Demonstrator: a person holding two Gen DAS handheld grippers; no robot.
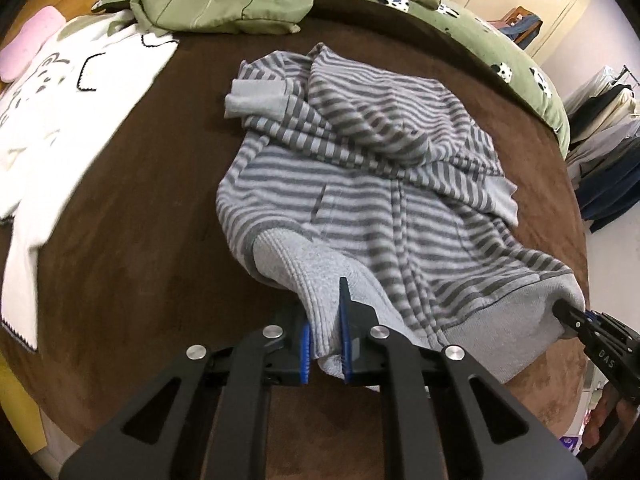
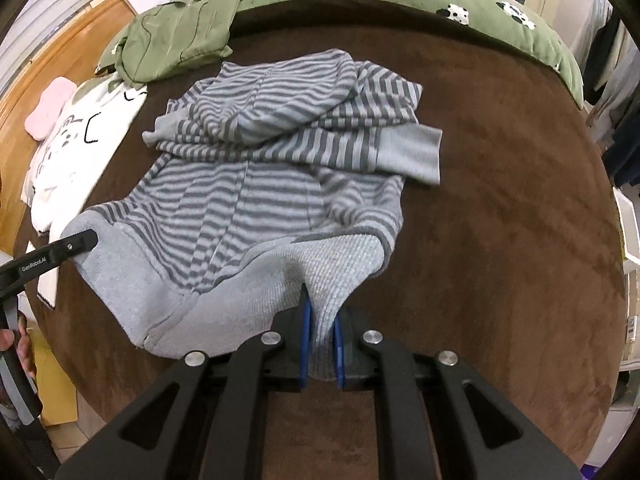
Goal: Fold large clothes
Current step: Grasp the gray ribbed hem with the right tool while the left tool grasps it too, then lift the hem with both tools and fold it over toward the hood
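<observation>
The striped hoodie [image 1: 360, 184] lies on the brown bed cover [image 1: 140, 240], sleeves already crossed over its chest. The left gripper [image 1: 325, 344] and right gripper [image 2: 319, 344] are each clamped on a corner of the grey hem band [image 2: 224, 304], lifting it. This looks like the bottom-to-top fold; next, both corners need carrying evenly toward the hood [image 2: 280, 92].

Two fisheye views are taken from the wrists, each looking steeply down and forward along its own gripper fingers. The striped hoodie [image 1: 360, 184] on the brown bed cover [image 1: 140, 220] is seen close from the hem end — its left corner in one view, its right in the other — and both share the green quilt [image 2: 460, 8] beyond.
</observation>
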